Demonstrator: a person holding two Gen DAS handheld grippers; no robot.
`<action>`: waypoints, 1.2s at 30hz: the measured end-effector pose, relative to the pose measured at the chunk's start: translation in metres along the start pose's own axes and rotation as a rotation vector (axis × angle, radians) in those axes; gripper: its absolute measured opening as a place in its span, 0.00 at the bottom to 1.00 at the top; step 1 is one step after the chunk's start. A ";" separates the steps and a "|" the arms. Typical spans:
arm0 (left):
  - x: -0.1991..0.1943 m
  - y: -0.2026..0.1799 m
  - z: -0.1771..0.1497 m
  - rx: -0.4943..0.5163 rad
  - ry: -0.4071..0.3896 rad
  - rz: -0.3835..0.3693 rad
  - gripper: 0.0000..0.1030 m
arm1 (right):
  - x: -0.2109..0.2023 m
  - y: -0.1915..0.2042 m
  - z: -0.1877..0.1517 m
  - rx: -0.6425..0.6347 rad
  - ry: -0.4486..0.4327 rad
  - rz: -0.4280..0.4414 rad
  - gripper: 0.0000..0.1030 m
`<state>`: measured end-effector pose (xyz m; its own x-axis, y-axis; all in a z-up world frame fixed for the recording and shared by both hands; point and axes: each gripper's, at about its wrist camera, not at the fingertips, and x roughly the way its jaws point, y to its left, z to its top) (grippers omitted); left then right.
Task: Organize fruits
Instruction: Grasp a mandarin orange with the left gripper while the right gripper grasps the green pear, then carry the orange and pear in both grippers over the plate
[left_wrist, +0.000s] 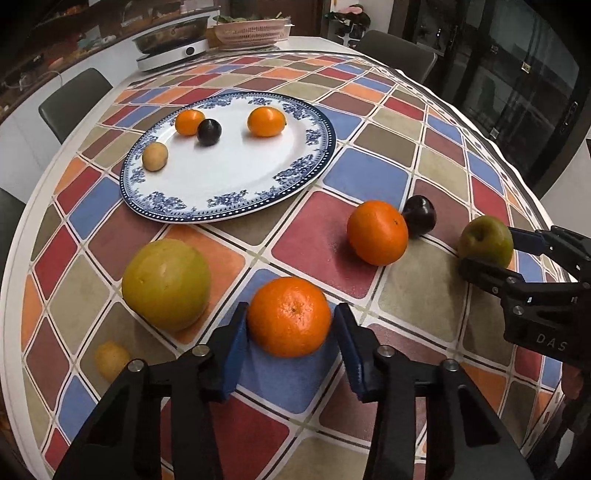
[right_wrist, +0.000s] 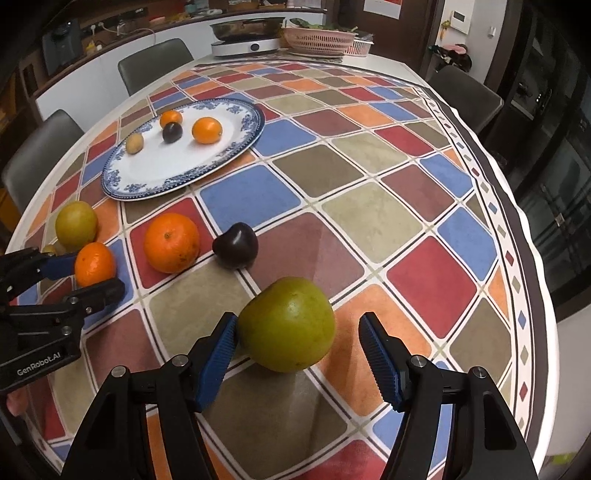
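Observation:
A blue-and-white plate (left_wrist: 258, 192) holds two small oranges, a dark plum and a small yellow fruit; it also shows in the right wrist view (right_wrist: 155, 177). My left gripper (left_wrist: 291, 325) is open around an orange (left_wrist: 289, 315) on the table, its left pad touching it. My right gripper (right_wrist: 297, 332) is open around a green apple (right_wrist: 286, 323), its left pad touching and a gap on the right. A second orange (left_wrist: 377, 232), a dark plum (left_wrist: 419, 215), a large yellow-green fruit (left_wrist: 166, 282) and a small yellow fruit (left_wrist: 110, 359) lie on the table.
The checkered tablecloth (left_wrist: 369, 177) covers a round table. An electric cooker (left_wrist: 171, 44) and a pink basket (left_wrist: 251, 31) stand at the far edge. Grey chairs (left_wrist: 74, 99) surround the table. The table edge (right_wrist: 535, 258) runs along the right.

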<state>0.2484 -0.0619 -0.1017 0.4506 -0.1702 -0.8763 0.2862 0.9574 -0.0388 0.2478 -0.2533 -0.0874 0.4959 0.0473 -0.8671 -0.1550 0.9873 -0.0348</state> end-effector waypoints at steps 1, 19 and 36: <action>0.000 0.000 0.000 0.002 -0.003 0.005 0.40 | 0.000 0.000 0.000 0.001 -0.001 0.005 0.62; -0.029 -0.002 0.001 -0.006 -0.068 -0.041 0.39 | -0.023 0.006 0.001 0.016 -0.075 0.063 0.50; -0.082 0.000 0.013 0.007 -0.210 -0.040 0.39 | -0.074 0.018 0.019 0.019 -0.216 0.154 0.50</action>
<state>0.2223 -0.0504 -0.0234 0.6052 -0.2536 -0.7546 0.3125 0.9475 -0.0678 0.2242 -0.2361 -0.0146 0.6390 0.2261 -0.7353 -0.2274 0.9686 0.1002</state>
